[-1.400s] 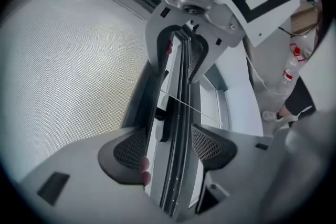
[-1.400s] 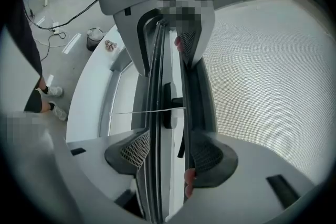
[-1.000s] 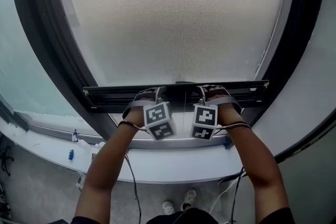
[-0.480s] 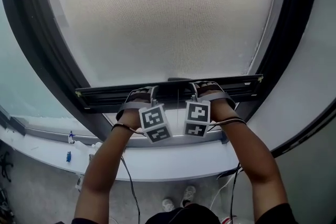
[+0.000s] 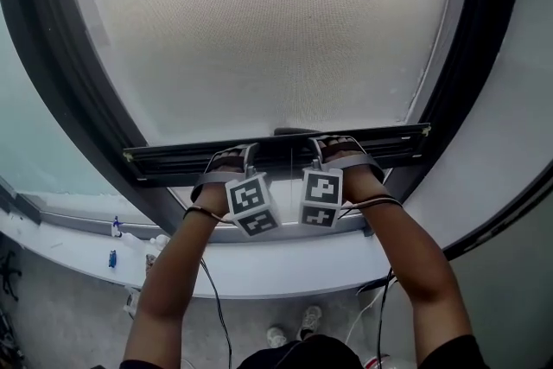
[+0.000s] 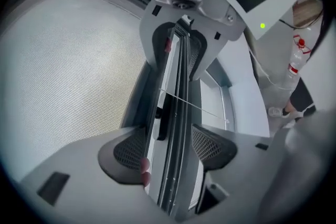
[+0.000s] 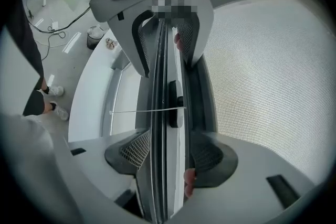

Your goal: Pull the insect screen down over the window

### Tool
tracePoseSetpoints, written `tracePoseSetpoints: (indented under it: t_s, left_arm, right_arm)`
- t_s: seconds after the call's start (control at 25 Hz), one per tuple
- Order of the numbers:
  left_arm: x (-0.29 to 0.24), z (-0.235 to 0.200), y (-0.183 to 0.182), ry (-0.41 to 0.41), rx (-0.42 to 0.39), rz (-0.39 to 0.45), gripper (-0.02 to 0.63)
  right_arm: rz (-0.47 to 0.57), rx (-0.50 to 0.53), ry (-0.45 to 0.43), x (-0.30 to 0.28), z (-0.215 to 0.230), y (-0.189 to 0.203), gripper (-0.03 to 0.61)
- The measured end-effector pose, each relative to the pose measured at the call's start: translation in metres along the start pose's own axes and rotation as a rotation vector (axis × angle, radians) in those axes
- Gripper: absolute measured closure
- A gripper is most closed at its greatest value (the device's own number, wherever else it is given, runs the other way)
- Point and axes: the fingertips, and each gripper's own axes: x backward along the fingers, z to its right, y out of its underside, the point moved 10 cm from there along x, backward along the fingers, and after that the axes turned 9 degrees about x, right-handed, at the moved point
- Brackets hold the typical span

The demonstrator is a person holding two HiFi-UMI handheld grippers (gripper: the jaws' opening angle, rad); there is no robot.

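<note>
The insect screen's pale mesh (image 5: 268, 30) covers most of the window. Its dark bottom bar (image 5: 173, 160) hangs level, a little above the sill rail. My left gripper (image 5: 233, 160) and right gripper (image 5: 333, 149) clamp the bar side by side near its middle. In the left gripper view the bar (image 6: 176, 86) runs between the jaws of the left gripper (image 6: 169, 148), with mesh (image 6: 68, 71) on the left. The right gripper view has the bar (image 7: 161, 92) pinched in the right gripper (image 7: 169, 155), with mesh (image 7: 262, 76) on the right. A thin cord (image 7: 142, 110) hangs off the bar's handle.
A dark window frame (image 5: 78, 99) flanks the screen on both sides. Below it runs a white sill (image 5: 259, 268) with small items (image 5: 115, 226) at its left end. Cables trail from both wrists. A person's shoes (image 5: 276, 340) stand on the floor.
Almost nothing: the bar and both grippers sit slightly higher and further left in the head view. Both still clamp the bar.
</note>
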Motion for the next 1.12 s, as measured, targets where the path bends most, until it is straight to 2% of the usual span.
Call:
tracePoseSetpoints:
  t_s: [0.28, 0.56, 0.72, 1.0, 1.12]
  left_arm:
    - [-0.003, 0.004, 0.003, 0.006, 0.004, -0.006, 0.336]
    - [-0.023, 0.027, 0.016, 0.054, 0.012, -0.022, 0.336]
    - [-0.033, 0.039, 0.023, 0.038, 0.023, -0.015, 0.336]
    - [-0.042, 0.046, 0.025, 0.036, -0.006, -0.073, 0.336]
    - [-0.046, 0.048, 0.025, 0.024, 0.006, -0.063, 0.336]
  right_arm:
    - [-0.007, -0.014, 0.003, -0.005, -0.005, -0.003, 0.333]
    - [-0.005, -0.016, -0.043, -0.024, -0.031, -0.005, 0.333]
    - [-0.004, -0.028, -0.030, -0.035, -0.043, -0.007, 0.333]
    - [-0.024, -0.012, -0.038, -0.046, -0.051, -0.006, 0.331]
    - [-0.029, -0.010, -0.043, -0.048, -0.052, -0.007, 0.331]
